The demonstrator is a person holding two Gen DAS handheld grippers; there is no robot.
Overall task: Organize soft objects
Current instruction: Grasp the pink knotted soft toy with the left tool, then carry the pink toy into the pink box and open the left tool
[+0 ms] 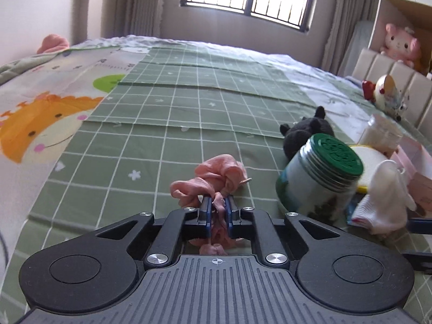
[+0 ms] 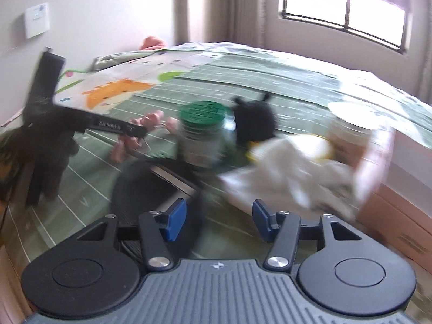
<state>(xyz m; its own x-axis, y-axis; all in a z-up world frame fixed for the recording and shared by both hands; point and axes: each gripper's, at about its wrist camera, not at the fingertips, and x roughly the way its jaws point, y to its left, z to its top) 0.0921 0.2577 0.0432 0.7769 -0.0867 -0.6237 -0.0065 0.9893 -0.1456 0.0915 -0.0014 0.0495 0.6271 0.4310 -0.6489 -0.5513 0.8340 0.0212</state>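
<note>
At the bottom centre of the left wrist view, the left hand-held gripper (image 1: 218, 207) is clenched on a pink scrunchie (image 1: 213, 183) lying on the green checked bed (image 1: 172, 102). To its right a green-lidded jar (image 1: 321, 172) stands tilted, with a black plush (image 1: 305, 132) behind it and a white sock (image 1: 383, 197) at the lower right. In the blurred right wrist view, the right hand-held gripper (image 2: 219, 220) is released and holds nothing; the sock (image 2: 291, 172) lies just beyond it.

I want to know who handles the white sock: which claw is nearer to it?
Right. The open right claw faces the white sock just ahead; the left claw, shut on the pink scrunchie, sits beyond the green-lidded jar.
</note>
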